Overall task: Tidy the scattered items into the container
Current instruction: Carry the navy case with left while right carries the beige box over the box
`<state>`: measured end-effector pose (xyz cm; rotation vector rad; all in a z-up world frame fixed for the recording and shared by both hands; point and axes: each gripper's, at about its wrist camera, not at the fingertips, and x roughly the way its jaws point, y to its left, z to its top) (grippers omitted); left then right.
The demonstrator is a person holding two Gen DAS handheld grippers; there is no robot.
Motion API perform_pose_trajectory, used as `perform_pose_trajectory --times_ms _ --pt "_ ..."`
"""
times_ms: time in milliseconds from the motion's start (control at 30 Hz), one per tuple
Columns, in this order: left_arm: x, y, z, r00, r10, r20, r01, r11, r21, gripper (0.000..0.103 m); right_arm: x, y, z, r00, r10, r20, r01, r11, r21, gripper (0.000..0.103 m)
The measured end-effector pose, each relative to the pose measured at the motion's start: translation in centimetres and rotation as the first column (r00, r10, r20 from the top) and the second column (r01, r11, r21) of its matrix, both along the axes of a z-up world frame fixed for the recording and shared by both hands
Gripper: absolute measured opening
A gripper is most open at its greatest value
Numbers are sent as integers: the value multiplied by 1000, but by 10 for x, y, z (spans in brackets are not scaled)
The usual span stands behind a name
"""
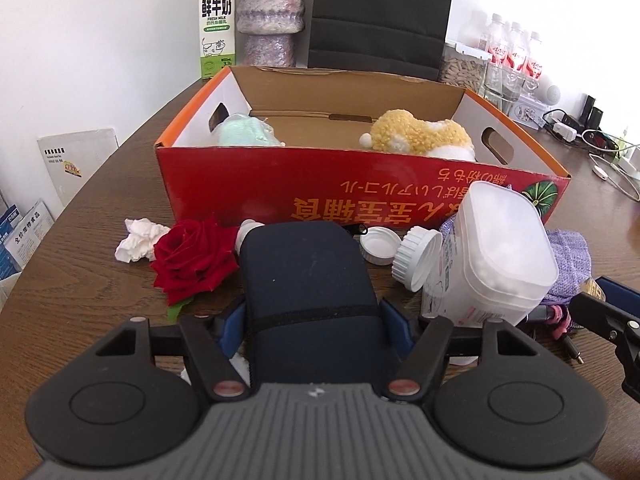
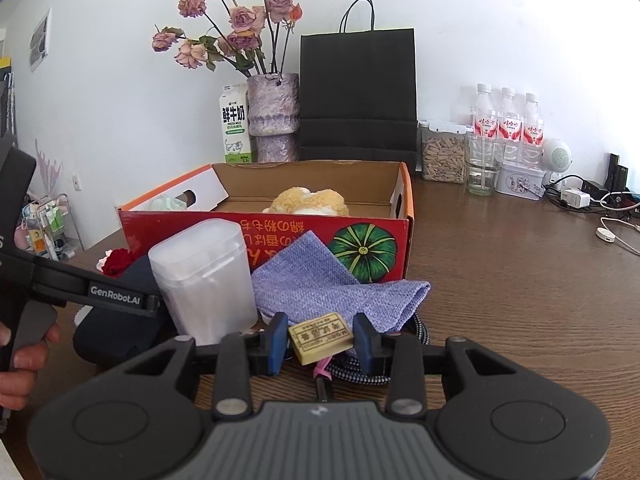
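Note:
The red cardboard box (image 1: 280, 184) with an orange rim stands on the brown table and holds a yellow plush toy (image 1: 420, 136) and a pale green item (image 1: 244, 132). My left gripper (image 1: 314, 320) is shut on a dark blue soft case (image 1: 308, 272) in front of the box, with the blue pads against its sides. My right gripper (image 2: 322, 340) is shut on a small tan printed block (image 2: 320, 338), above a braided cable (image 2: 360, 376). Nearby lie a red rose (image 1: 192, 264), crumpled tissue (image 1: 138, 238), a purple knitted cloth (image 2: 332, 284), a frosted white tub (image 2: 204, 276) and a tipped white bottle (image 1: 424, 260).
A loose white cap (image 1: 378, 244) lies by the box. Behind the box stand a milk carton (image 2: 234, 128), a vase of dried roses (image 2: 274, 116), a black paper bag (image 2: 358, 92), water bottles (image 2: 508, 120) and a jar. Chargers and cables (image 2: 600, 200) sit at the far right. A person's hand (image 2: 20, 360) holds the left gripper.

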<state>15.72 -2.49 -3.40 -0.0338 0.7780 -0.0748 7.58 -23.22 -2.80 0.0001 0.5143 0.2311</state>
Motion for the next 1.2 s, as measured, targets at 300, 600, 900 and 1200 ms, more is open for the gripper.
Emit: perform_pose_trajectory --times_ms 300,600,900,1200 --pt "-14 10 15 998 16 56 -15 1000 -14 69 -8 6 8 1000 6 21 -6 1000 -9 34" --pt "-32 19 29 991 18 133 -15 1000 -25 69 -15 17 17 999 19 38 -18 999 -27 34" --pt "-48 29 46 975 25 219 -17 999 -38 69 -18 27 32 996 20 85 -17 999 -38 34" --pt "-42 34 69 955 35 294 -12 997 -82 69 -1 32 53 989 16 144 -12 1000 -29 34"
